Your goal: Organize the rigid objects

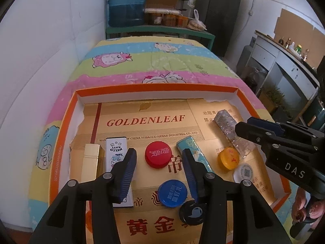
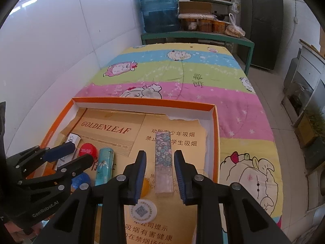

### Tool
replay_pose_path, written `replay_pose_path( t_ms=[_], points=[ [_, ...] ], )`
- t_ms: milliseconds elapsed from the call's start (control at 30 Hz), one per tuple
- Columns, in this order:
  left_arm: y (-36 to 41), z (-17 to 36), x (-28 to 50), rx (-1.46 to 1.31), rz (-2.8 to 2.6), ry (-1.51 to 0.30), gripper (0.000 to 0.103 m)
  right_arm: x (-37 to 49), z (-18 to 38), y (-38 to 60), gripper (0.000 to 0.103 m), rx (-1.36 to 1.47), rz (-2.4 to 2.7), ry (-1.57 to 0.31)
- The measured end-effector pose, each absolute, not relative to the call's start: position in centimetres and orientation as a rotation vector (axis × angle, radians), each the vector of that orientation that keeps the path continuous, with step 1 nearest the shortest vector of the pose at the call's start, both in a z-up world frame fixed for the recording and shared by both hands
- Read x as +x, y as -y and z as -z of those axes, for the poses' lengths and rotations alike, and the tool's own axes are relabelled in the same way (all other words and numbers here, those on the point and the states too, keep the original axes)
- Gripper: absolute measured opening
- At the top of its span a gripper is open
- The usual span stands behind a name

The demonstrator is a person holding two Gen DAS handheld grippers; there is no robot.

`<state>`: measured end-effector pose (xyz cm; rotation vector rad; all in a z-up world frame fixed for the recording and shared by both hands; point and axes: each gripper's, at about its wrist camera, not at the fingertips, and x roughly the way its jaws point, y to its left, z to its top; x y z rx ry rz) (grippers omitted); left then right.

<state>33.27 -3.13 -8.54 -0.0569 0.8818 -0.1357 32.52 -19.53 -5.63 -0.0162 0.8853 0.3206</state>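
Orange tray (image 1: 67,122) on bed (image 1: 142,65) holds 4 lighters (image 1: 118,154) and 4 bottle caps (image 1: 158,154). Left tool (image 1: 160,168) wide, empty; right tool (image 2: 160,174) wide, straddling floral lighter (image 2: 163,158).

Blue water jug (image 2: 158,8), striped cartoon quilt (image 2: 203,75)

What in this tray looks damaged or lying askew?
The gold paper liner is torn: ragged edges at its left side and far right corner expose the white tray beneath. The glitter floral case lies slanted in the left view, unlike the upright Hello Kitty case.
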Motion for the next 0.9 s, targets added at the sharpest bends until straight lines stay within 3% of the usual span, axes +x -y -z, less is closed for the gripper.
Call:
replay_pose_path(
  t_ms=[900],
  points=[
    [1.9,4.6,26.5,-0.078,0.132,-0.804,0.048,25.7,2.2,18.7,0.028,0.002,-0.296,-0.826]
  ],
)
